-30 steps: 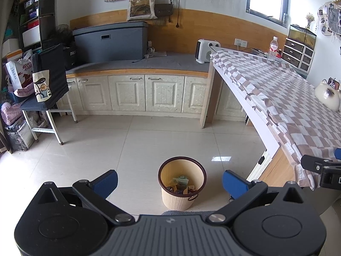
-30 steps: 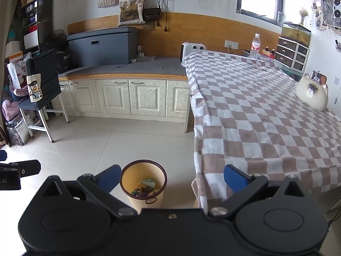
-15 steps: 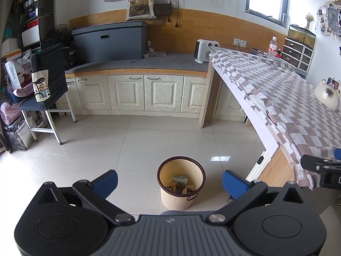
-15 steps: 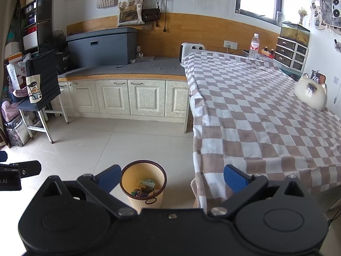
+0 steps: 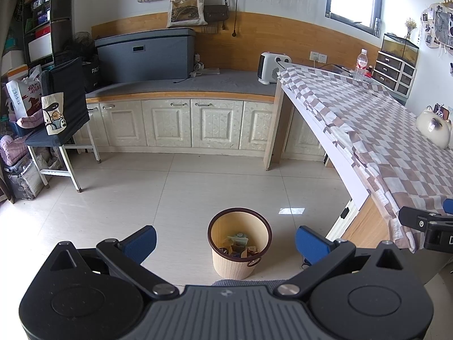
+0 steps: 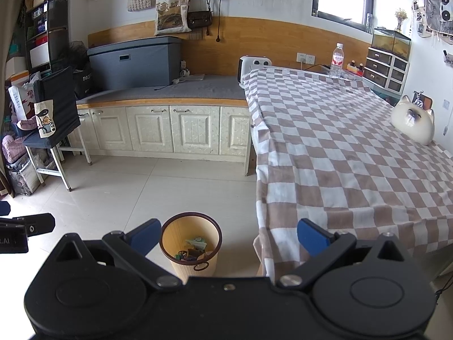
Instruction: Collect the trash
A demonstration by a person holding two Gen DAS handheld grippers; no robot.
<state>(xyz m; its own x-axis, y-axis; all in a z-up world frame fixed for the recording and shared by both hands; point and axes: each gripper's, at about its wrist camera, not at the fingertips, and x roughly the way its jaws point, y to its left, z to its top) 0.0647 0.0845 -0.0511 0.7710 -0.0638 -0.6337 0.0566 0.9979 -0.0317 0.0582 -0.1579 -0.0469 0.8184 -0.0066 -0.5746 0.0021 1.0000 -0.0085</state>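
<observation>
A beige waste bin with a dark rim (image 5: 239, 243) stands on the tiled floor beside the table, with several scraps of trash (image 5: 239, 247) inside. It also shows in the right wrist view (image 6: 190, 246). My left gripper (image 5: 225, 243) is open and empty, held above the floor with the bin between its blue fingertips. My right gripper (image 6: 228, 236) is open and empty, held over the table's near left corner. The right gripper's body shows at the right edge of the left wrist view (image 5: 430, 228).
A table with a brown-and-white checked cloth (image 6: 339, 147) fills the right. A white cat-shaped ornament (image 6: 412, 123) and a water bottle (image 6: 337, 61) stand on it. White cabinets (image 5: 181, 123) line the back wall. A stand with bags (image 5: 53, 119) is at left.
Both views have shifted very slightly; the grippers stay open and empty and the bin has not moved.
</observation>
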